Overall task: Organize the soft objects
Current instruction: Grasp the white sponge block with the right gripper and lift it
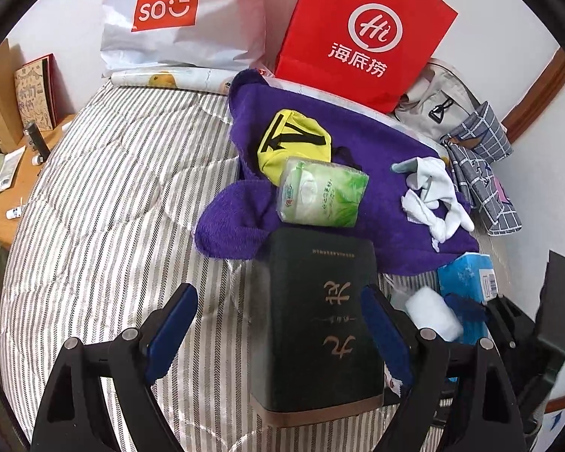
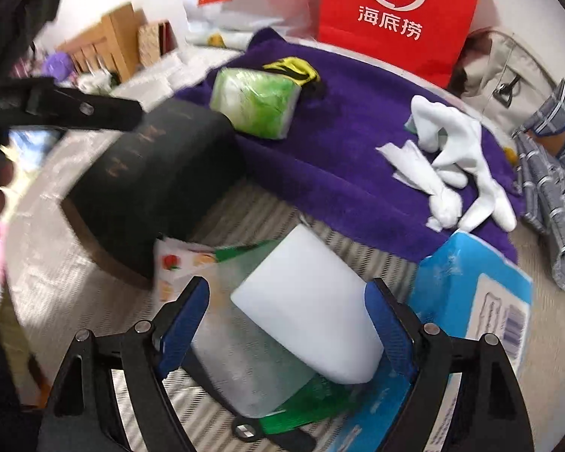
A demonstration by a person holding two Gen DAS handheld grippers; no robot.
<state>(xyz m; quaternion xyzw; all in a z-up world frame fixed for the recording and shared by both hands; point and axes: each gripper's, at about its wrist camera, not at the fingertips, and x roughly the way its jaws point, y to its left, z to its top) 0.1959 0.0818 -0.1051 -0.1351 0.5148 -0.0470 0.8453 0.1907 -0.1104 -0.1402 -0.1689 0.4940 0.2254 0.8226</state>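
purple towel (image 1: 342, 158) on bed, landmark: green tissue pack (image 1: 322, 196) and white gloves (image 1: 435, 197) piled atop for sorting; black box (image 1: 320, 324) at its near edge between wide left gripper (image 1: 278, 339); right gripper (image 2: 288, 331) wide around white roll (image 2: 309, 312), ungripped.

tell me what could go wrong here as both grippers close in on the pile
1. The left hand-held gripper straddles the dark hard-cover book, which isn't soft; closing would grab the wrong item.
2. The right hand-held gripper is open around the white foam block, with a clear plastic bag beneath that could get pinched too.
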